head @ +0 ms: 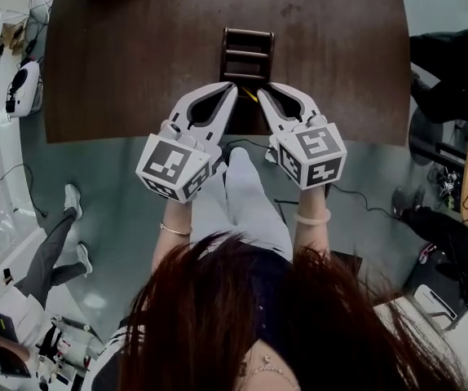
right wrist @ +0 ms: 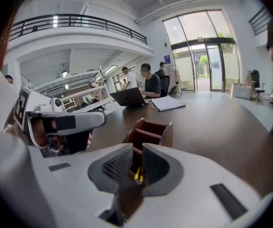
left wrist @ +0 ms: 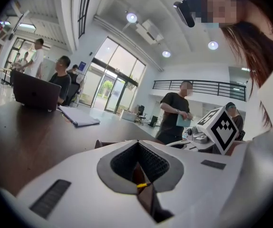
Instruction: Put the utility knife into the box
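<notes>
A brown wooden box with several open compartments stands on the dark table, a little back from its front edge. A small yellow part of the utility knife shows just in front of the box, between my two grippers. My left gripper points at the box with its tips together and nothing in them. My right gripper mirrors it from the right, its tips a narrow gap apart. Through the jaws, the knife lies low on the table. The box stands just beyond my right gripper.
A laptop and a notebook lie at the table's far end, where people sit. A standing person is beyond the table. The table's front edge runs just behind the grippers. Someone's legs and cables are on the floor.
</notes>
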The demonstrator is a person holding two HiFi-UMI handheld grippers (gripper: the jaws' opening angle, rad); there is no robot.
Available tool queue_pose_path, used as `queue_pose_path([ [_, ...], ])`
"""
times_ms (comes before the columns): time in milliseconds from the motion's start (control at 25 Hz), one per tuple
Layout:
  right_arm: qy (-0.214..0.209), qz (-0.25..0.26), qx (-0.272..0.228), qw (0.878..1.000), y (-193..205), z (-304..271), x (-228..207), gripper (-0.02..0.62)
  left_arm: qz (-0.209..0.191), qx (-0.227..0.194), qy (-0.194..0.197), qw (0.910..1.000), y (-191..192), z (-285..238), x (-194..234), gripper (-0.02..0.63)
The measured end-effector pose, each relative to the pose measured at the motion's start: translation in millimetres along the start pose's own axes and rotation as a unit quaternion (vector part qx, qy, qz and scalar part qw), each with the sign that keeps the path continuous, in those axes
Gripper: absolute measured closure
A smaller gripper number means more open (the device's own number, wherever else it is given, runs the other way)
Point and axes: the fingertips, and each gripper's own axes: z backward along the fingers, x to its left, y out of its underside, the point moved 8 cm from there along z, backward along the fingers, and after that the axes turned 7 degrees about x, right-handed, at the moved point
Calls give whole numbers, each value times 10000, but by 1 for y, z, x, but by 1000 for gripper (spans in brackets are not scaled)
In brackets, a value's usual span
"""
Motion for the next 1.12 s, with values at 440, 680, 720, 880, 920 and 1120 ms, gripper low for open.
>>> queue_pose_path([
  [440,357,438,-1420,9883,-80,77,22,566,-534,-361,154,9978,-63,19,-26,612],
  [680,458,775,-2014,9754,-105,117,35,578,-988,-648,132,9929,-102,29,-49,612],
  [720,479,832,-2118,9726,-109,121,38,578,-1055,-705,130,9918,-107,32,-51,612],
  [880,556,986,-2222,9684,-117,134,50,580,-1149,-803,135,9900,-116,43,-56,612],
  [920,596,1023,-2182,9687,-117,134,51,580,-1163,-800,149,9899,-117,44,-57,612],
  [1120,623,1056,-2126,9694,-115,131,59,580,-1173,-696,203,9904,-112,48,-56,612],
])
